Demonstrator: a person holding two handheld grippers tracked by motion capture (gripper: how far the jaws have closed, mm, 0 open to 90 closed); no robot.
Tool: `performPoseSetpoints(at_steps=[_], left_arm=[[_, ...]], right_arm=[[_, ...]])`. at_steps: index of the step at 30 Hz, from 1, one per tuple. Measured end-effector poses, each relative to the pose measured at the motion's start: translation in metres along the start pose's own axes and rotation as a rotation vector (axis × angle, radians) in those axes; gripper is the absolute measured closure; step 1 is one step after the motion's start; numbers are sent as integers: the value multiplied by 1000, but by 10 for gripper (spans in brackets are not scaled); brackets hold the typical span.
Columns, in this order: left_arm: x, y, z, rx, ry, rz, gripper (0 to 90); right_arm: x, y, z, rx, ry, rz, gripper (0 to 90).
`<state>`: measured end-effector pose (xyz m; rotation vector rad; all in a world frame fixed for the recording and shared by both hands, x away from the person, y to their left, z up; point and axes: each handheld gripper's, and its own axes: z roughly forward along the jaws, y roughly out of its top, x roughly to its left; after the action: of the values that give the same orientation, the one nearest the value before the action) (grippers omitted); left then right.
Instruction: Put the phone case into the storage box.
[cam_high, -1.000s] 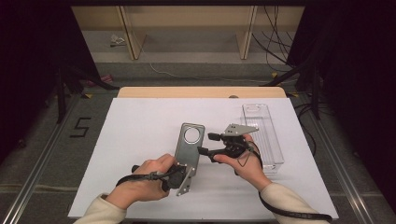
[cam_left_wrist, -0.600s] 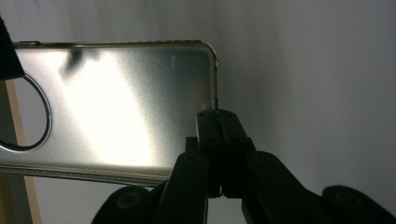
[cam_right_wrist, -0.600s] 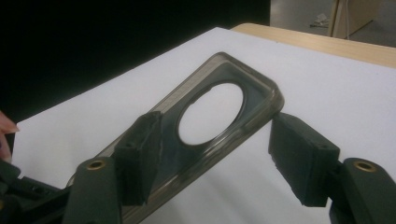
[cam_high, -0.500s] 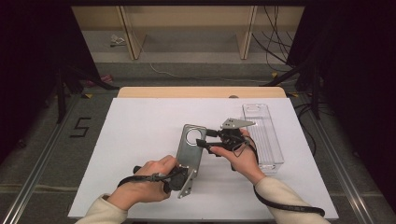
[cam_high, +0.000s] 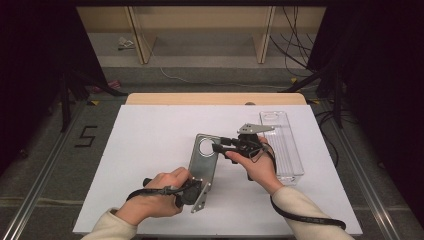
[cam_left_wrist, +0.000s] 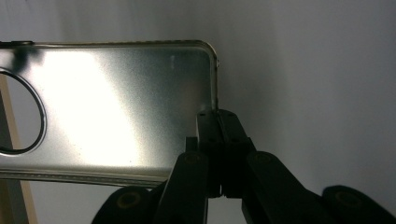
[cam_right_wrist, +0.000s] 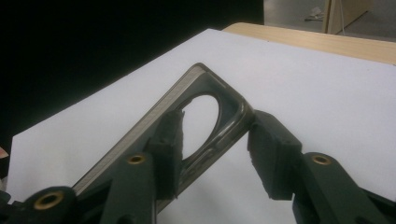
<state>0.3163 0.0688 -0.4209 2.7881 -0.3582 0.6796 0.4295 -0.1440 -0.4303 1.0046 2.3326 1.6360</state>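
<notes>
A silver-grey phone case (cam_high: 202, 162) with a round hole at its far end is held just above the white sheet. My left gripper (cam_high: 200, 185) is shut on the case's near end; in the left gripper view the jaws (cam_left_wrist: 217, 116) pinch the edge of the case (cam_left_wrist: 116, 107). My right gripper (cam_high: 216, 145) reaches in from the right at the far end. In the right gripper view the corner of the case (cam_right_wrist: 187, 86) with the hole lies between the jaws (cam_right_wrist: 217, 135), which have just been closing. A gap still shows at the pads.
A clear plastic tray (cam_high: 282, 145) lies on the right of the white sheet (cam_high: 150, 140), just behind my right hand. The wooden table edge (cam_high: 215, 98) runs along the back. Dark floor and shelving legs lie beyond.
My right gripper has moved left to the case's far end, and its jaws have narrowed around that corner. The left gripper and the case have stayed put.
</notes>
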Motion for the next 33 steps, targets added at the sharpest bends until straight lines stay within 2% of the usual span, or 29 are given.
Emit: performPoseSetpoints(at_steps=[3, 5, 7, 9, 11, 19, 20, 26, 27, 31, 33], left_arm=[[-1, 0, 1, -3, -4, -9, 888], [0, 0, 1, 1, -3, 4, 888], [-1, -1, 2, 1, -13, -12, 888], [0, -1, 3, 9, -8, 10, 888], [-1, -2, 4, 14, -19, -9, 888], [1, -4, 8, 20, -18, -4, 888], [0, -4, 9, 21, -23, -16, 888], [1, -5, 12, 29, -5, -10, 888], [0, -5, 13, 29, -11, -27, 887], [2, -5, 15, 36, 10, -20, 885], [1, -6, 17, 37, 13, -38, 884]], right_arm=[[-1, 1, -1, -2, 1, 12, 602], [-1, 1, -1, -1, 1, 18, 613], [-1, 1, -1, 2, 2, 25, 623], [-1, 2, -2, 5, 3, 31, 632], [0, 3, -2, 4, 7, 31, 639], [4, 6, -5, -13, 24, 49, 689], [5, 7, -5, -17, 27, 53, 697], [11, 11, -8, -53, 50, 66, 742], [12, 12, -9, -59, 54, 67, 748], [18, 15, -11, -81, 68, 71, 774], [22, 17, -13, -88, 78, 73, 790]])
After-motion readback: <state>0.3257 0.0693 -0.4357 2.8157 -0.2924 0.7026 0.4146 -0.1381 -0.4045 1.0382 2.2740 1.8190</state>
